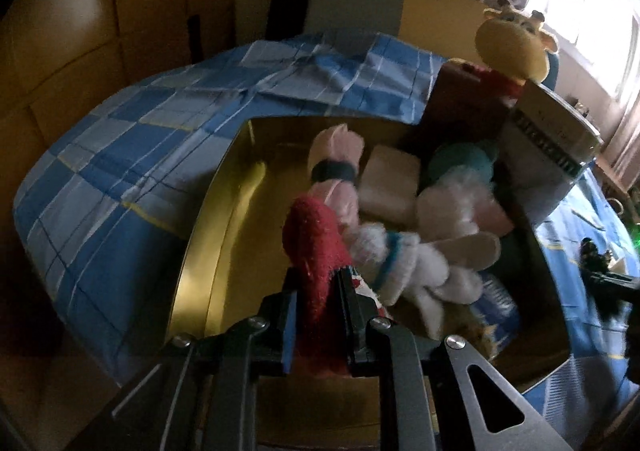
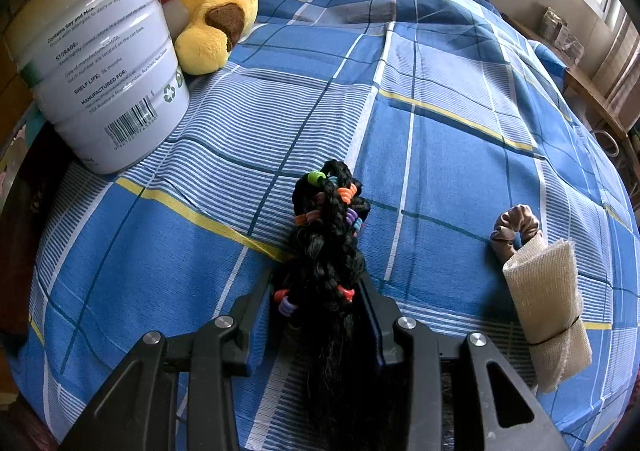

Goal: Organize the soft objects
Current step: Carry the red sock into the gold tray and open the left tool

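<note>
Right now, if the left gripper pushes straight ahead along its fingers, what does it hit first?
The left gripper is shut on a red plush piece, pointing into the open box. Straight ahead, the pink plush toy comes first; it seems joined to or touching the red piece, though depth is unclear.

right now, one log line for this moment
left tool shut on red plush over box | right tool shut on black braids over bedspread

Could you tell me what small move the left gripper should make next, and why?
Probably lower a little and open. The left gripper has its jaws shut on the red plush toy, already over the cardboard box beside the white plush, so release should drop it inside.
</note>
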